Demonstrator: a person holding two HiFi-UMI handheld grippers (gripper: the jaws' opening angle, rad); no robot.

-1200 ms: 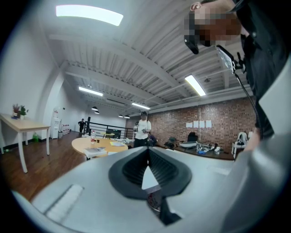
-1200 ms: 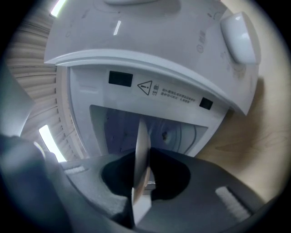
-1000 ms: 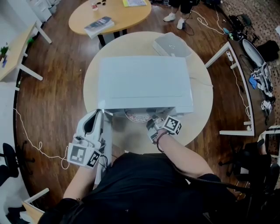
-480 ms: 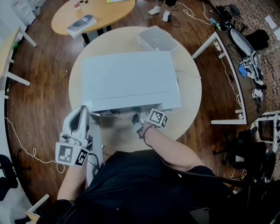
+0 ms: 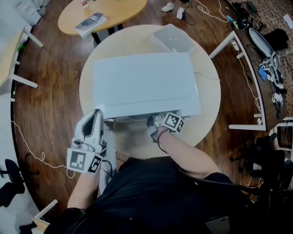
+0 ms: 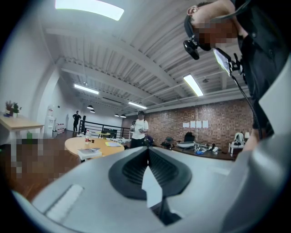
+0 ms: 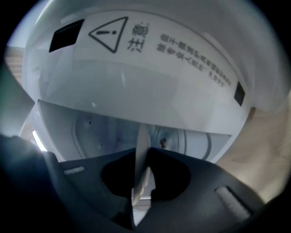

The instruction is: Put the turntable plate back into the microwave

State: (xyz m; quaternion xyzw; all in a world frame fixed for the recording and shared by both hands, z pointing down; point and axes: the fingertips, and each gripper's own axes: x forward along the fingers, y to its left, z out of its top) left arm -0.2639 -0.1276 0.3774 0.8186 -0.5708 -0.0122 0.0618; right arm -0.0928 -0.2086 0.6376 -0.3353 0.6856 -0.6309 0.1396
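Clear glass turntable plate (image 7: 140, 136), seen edge-on, clenched in right tool (image 7: 142, 152) inside the white microwave (image 5: 146, 82) cavity, 6 o'clock. Left tool (image 6: 148, 151) closed, empty, 8 o'clock.

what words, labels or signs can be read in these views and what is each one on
"注意", next to a warning triangle with an exclamation mark, on the white microwave panel above its cavity.
Smaller print right of it: too blurred to read.
Papers on the brick wall, book on the far table: too small to read.
Marker cubes: patterns only, no words.
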